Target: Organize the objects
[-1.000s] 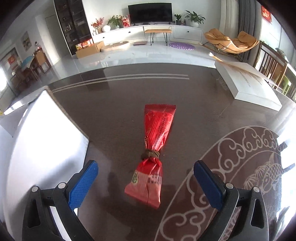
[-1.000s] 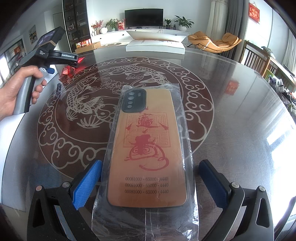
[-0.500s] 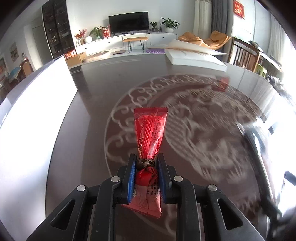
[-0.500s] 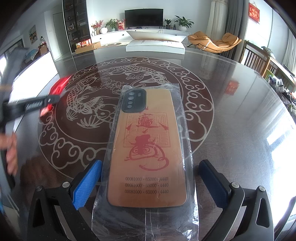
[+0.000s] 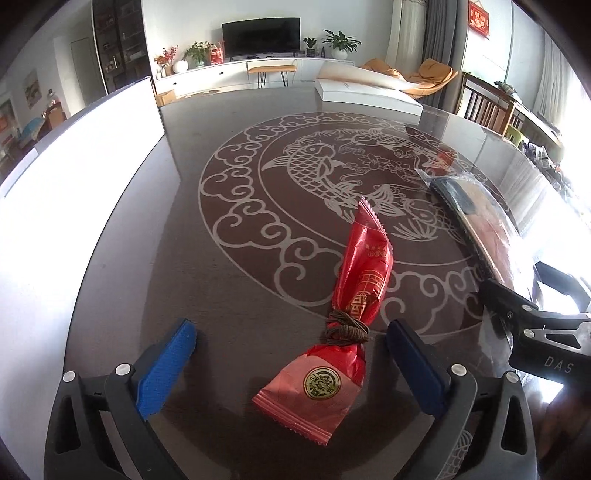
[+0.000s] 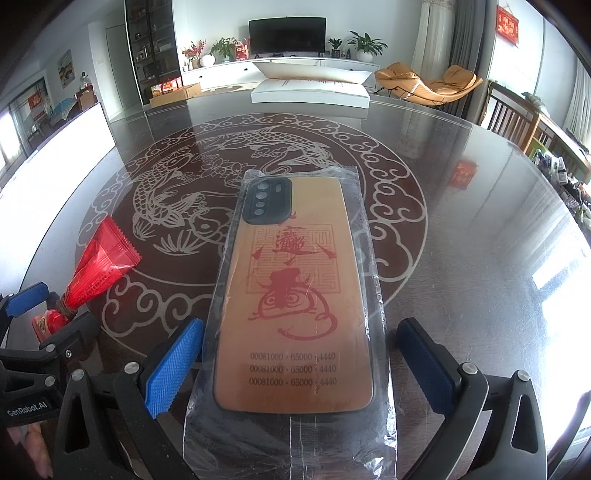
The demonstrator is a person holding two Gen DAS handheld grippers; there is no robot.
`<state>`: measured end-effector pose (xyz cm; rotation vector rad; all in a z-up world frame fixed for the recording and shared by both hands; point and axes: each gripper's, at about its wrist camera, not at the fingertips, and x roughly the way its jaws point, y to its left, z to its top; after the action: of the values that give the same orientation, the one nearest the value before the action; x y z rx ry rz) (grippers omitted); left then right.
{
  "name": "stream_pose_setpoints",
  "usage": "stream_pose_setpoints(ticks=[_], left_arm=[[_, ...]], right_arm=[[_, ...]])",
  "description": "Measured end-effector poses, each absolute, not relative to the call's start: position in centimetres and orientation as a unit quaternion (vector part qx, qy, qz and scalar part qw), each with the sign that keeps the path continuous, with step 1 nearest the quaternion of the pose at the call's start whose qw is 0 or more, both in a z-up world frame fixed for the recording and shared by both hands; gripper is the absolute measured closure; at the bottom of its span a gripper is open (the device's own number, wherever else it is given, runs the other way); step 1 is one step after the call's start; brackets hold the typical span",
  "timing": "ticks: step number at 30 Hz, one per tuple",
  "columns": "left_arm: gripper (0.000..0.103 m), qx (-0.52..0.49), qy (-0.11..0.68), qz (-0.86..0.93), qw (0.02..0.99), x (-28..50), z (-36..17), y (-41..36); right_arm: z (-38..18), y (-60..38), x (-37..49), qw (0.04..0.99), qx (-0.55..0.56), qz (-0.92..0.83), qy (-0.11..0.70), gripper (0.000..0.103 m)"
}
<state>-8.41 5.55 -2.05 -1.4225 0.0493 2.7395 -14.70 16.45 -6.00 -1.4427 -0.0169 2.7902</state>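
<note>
Jaws apart, left gripper [image 5: 290, 360] just opening; one red packet [image 5: 341, 328], one phone case [image 6: 295, 299] between.

My dark glossy tabletop [image 6: 461, 229] carries a pale inlaid ring of clouds and fish [image 6: 229, 155]. Beyond it, a white low cabinet [image 6: 280, 68] runs along the far white wall beneath a black television [image 6: 287, 35], with potted plants [image 6: 365, 46] alongside. An orange lounge chair [image 6: 428, 86] sits by grey curtains [image 6: 461, 44]. Bright daylight glares in from the right.
</note>
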Motion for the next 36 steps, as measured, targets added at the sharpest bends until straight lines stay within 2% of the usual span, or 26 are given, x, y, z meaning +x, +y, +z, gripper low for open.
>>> stream_pose_setpoints(ticks=[36], left_arm=[[0.0, -0.46, 0.015, 0.887, 0.026, -8.14, -2.06, 5.51]], right_arm=[[-5.99, 16.47, -14.69, 0.0, -0.459, 0.888, -0.005, 0.0]])
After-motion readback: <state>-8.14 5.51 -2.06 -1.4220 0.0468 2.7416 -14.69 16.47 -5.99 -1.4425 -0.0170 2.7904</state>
